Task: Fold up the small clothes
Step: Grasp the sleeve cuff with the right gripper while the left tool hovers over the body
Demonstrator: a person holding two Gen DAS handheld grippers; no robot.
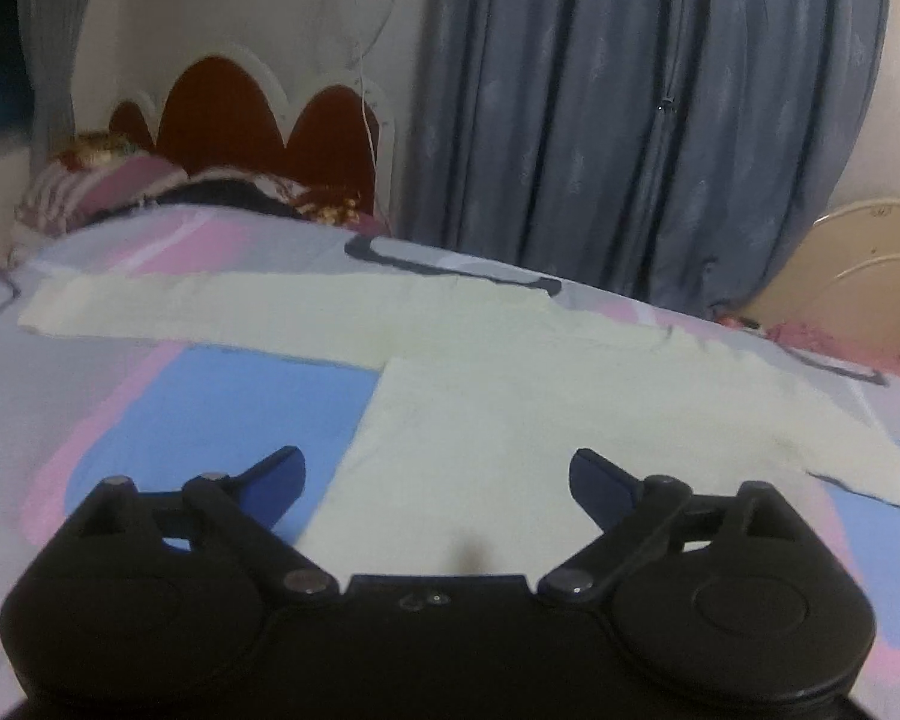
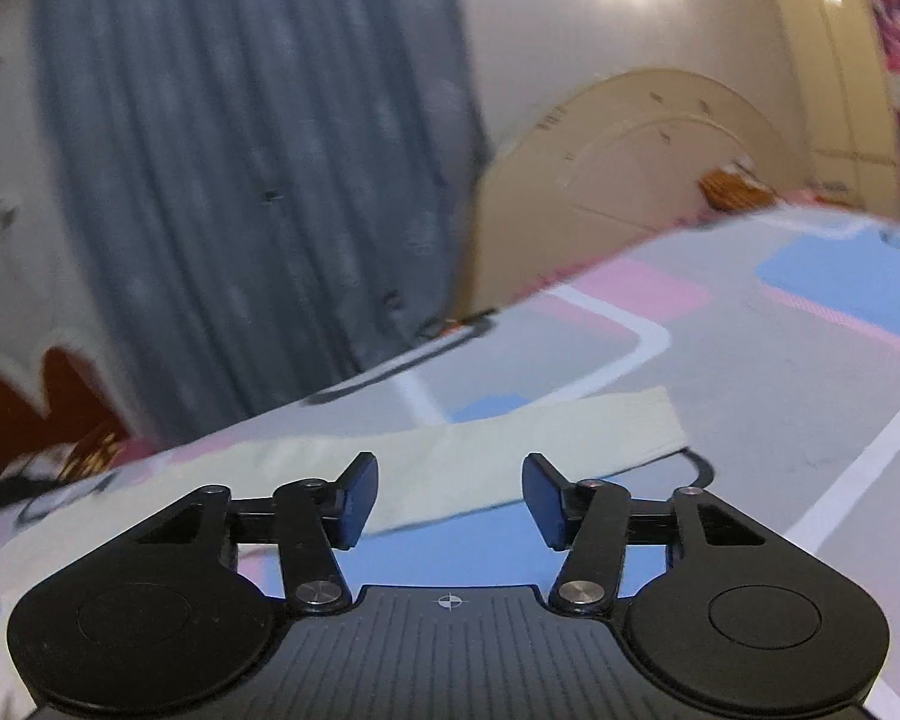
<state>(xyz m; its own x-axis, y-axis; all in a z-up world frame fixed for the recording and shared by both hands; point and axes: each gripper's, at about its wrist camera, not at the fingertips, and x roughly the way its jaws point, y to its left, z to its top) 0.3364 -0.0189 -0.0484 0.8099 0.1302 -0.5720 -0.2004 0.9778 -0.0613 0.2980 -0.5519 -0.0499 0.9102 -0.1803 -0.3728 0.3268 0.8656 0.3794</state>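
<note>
A pale yellow long-sleeved top (image 1: 510, 402) lies flat on the bed, body toward me and one sleeve (image 1: 210, 306) stretched out to the left. My left gripper (image 1: 438, 474) is open and empty, its jaws wide apart just above the top's lower left edge. In the right wrist view the other sleeve (image 2: 546, 432) lies stretched to the right across the bedsheet. My right gripper (image 2: 450, 492) is open and empty, hovering low over that sleeve near its middle.
The bedsheet (image 1: 210, 414) is patterned in blue, pink and grey. Pillows (image 1: 150, 192) and a red scalloped headboard (image 1: 228, 120) stand at the far left. Blue curtains (image 1: 630, 120) hang behind the bed. A cream footboard (image 2: 630, 180) stands at the right.
</note>
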